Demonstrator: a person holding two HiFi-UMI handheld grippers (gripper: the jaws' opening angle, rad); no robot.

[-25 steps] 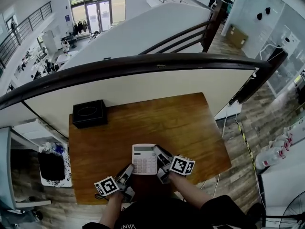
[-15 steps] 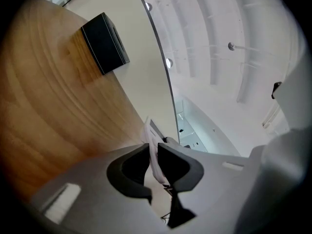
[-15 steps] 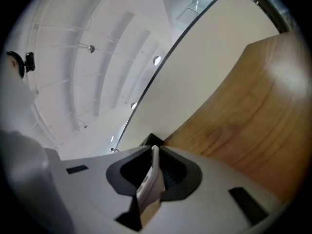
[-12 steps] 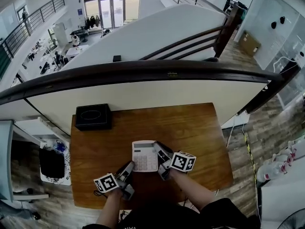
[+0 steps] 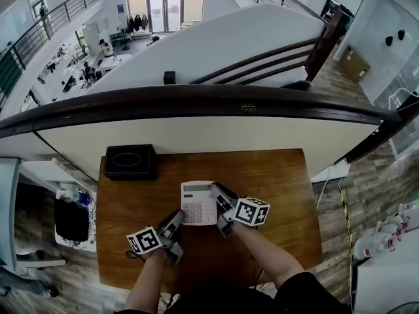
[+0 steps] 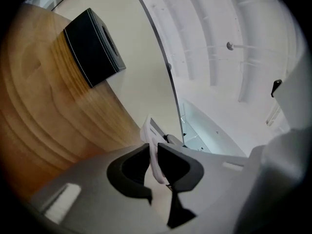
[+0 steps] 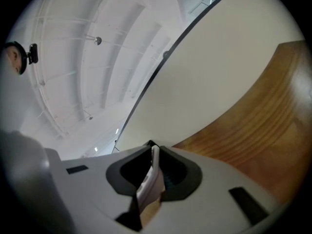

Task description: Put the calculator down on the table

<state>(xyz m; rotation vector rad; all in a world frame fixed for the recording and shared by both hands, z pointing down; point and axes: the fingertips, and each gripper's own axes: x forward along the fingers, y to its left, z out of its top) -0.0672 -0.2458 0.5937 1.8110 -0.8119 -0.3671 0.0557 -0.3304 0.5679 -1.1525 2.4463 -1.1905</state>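
Wooden table, black box at its far left corner

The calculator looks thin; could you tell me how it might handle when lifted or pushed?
Probably stiff: the calculator looks flat though the left tongs and right tongs pinch only its edges. Likely light, being a thin slab. Its smooth plastic may slip in so narrow a grip.

Left gripper: grey two-jaw tool with a square-marker cube, held nearly level, jaws pinched on the near-left corner of the flat white calculator.
Right gripper: same build, jaws clamped on the calculator's right edge.
Forearms: bare, reaching forward, angled towards each other.
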